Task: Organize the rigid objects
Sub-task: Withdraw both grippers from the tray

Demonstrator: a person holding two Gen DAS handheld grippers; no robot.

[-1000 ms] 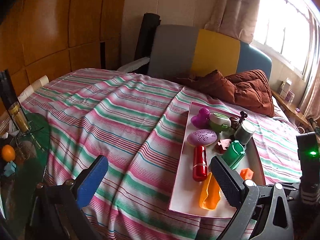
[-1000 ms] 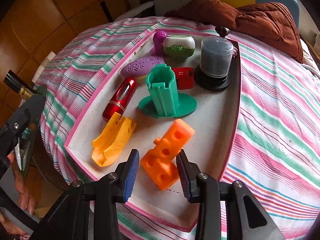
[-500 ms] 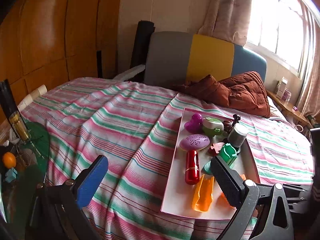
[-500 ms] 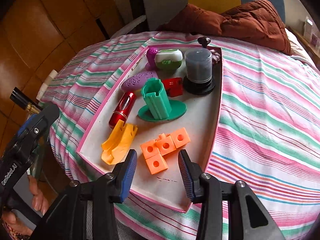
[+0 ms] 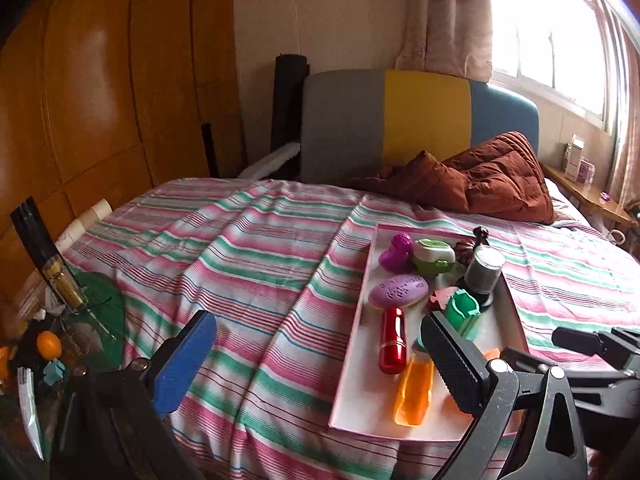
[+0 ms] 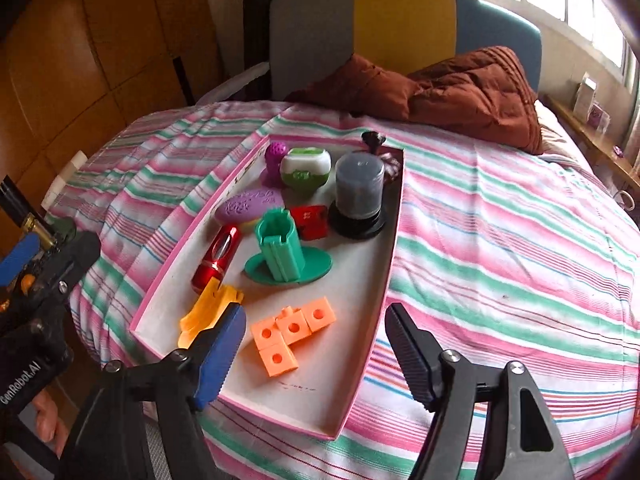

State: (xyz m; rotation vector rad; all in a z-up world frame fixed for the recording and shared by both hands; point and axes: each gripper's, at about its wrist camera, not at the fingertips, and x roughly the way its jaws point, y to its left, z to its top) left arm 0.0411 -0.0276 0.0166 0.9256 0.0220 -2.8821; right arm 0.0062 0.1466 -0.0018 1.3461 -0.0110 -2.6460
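A white tray with a pink rim (image 6: 360, 320) (image 5: 356, 364) lies on the striped bed. It holds orange linked cubes (image 6: 294, 334), an orange-yellow curved piece (image 6: 208, 308) (image 5: 414, 396), a red cylinder (image 6: 216, 258) (image 5: 392, 340), a green post on a round base (image 6: 284, 254) (image 5: 462, 312), a purple oval (image 6: 250, 206) (image 5: 398, 290), a red block (image 6: 310, 220), a dark jar (image 6: 358, 192) (image 5: 484, 270), a green-white case (image 6: 306, 168) (image 5: 434, 256) and a magenta figure (image 6: 274, 160) (image 5: 396, 252). My right gripper (image 6: 312, 356) is open and empty, above the tray's near end. My left gripper (image 5: 316, 364) is open and empty, left of the tray.
A brown quilt (image 6: 460, 92) (image 5: 480, 180) lies by the grey, yellow and blue headboard (image 5: 400, 120). A glass side table (image 5: 60, 340) with a bottle (image 5: 52, 264) and an orange (image 5: 49, 344) stands left of the bed. A wooden shelf (image 5: 592, 192) runs under the window.
My right gripper has let go of the orange linked cubes, which now lie flat in the tray, and has opened wider and pulled back. My left gripper has drawn back and tilted up.
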